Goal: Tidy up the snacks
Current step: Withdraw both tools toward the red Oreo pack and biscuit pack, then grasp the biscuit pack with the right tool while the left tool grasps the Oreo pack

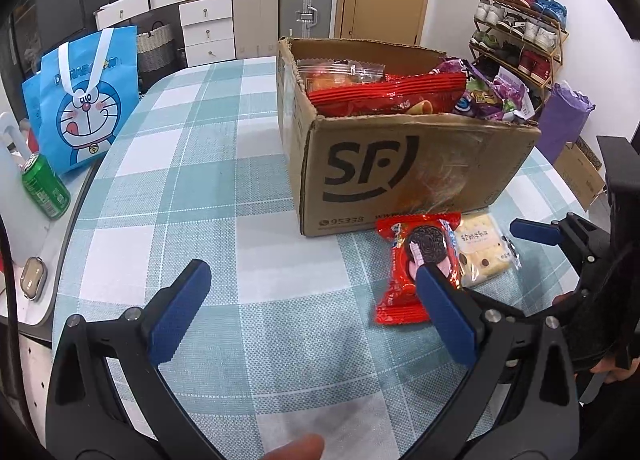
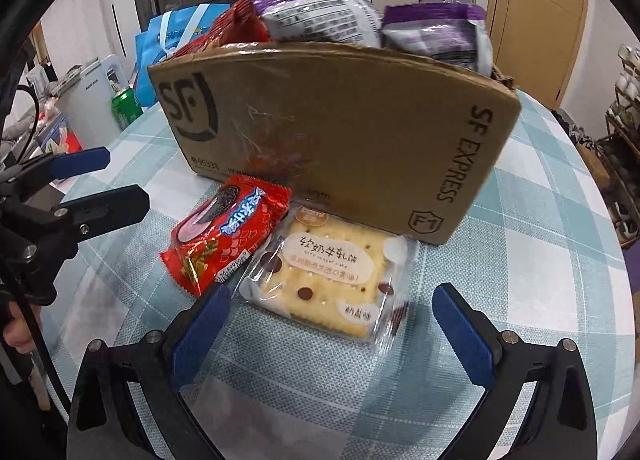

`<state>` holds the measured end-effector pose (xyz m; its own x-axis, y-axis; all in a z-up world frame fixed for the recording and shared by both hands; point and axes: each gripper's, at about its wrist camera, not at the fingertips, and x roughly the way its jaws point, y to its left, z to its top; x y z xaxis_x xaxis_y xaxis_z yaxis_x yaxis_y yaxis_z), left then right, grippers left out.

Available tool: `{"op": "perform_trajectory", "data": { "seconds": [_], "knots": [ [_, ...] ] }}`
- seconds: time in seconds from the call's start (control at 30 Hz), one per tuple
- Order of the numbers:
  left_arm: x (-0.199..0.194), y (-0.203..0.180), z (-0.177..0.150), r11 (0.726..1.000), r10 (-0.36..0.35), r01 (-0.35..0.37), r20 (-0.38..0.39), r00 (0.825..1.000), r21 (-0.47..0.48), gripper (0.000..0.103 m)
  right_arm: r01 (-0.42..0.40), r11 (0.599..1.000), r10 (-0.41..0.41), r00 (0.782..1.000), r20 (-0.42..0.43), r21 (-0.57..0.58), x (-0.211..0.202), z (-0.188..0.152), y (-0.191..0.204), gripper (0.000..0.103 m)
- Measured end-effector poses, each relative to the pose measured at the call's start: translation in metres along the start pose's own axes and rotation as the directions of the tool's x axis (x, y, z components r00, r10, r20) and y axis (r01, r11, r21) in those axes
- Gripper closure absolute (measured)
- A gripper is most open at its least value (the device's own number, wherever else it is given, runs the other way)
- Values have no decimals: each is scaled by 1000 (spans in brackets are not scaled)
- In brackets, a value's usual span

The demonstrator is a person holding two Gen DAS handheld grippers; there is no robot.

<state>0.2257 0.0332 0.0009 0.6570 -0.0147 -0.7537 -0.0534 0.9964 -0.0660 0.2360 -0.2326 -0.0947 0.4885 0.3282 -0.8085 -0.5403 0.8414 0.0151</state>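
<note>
A cardboard box [image 1: 404, 164] stands on the checked cloth of the bench [image 1: 208, 164], toward the far right in the left wrist view. It is open at the top and packed with snacks: a long red bag [image 1: 384, 94] lies across the middle, a clear packet [image 1: 340, 74] sits behind it at the far left, and purple bags [image 1: 488, 92] crowd the right end.

Two small packs lie on the cloth against the near wall of the box. The red cookie pack [image 1: 416, 260] is on the left, its near end pointing toward the camera. The clear cracker pack [image 1: 484, 250] lies just right of it, touching or slightly tucked under its edge. In the right wrist view the cookie pack [image 2: 228, 236] and the cracker pack [image 2: 328, 280] sit side by side in front of the box [image 2: 352, 132].

The left claw [image 1: 308, 312] hangs low over the cloth with its blue pads wide apart and nothing between them; its right pad overlaps the near end of the cookie pack in view, though contact cannot be told. The right claw [image 2: 332, 336] is also spread wide, empty, with the cracker pack lying just beyond its tips, between the two pads.

Off the bench's left edge stand a green can [image 1: 44, 190] and a blue cartoon bag [image 1: 86, 100]. A shoe rack [image 1: 520, 36] stands at the far right.
</note>
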Motion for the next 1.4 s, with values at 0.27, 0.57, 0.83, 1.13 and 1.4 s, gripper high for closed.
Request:
{"op": "perform_trajectory", "data": {
  "seconds": [0.27, 0.57, 0.83, 1.13, 1.4],
  "knots": [
    [2, -1, -1, 1000, 3, -3, -6, 1000, 3, 1, 7, 1000, -7, 1000, -25, 20, 4, 0, -6, 0],
    [4, -1, -1, 1000, 3, -3, -9, 1000, 7, 1, -18, 997, 18, 1000, -4, 69, -3, 4, -22, 1],
    [7, -5, -4, 1000, 4, -4, -18, 1000, 16, 1, 11, 996, -9, 1000, -21, 86, 10, 6, -23, 1],
    [8, -6, -4, 1000, 3, -3, -20, 1000, 15, 1, 17, 994, -13, 999, -43, 110, 5, 1, -33, 1],
    [10, -10, -6, 1000, 6, -5, -32, 999, 26, 1, 30, 999, -30, 999, -15, 16, 2, 1, -20, 32]
  ]
}}
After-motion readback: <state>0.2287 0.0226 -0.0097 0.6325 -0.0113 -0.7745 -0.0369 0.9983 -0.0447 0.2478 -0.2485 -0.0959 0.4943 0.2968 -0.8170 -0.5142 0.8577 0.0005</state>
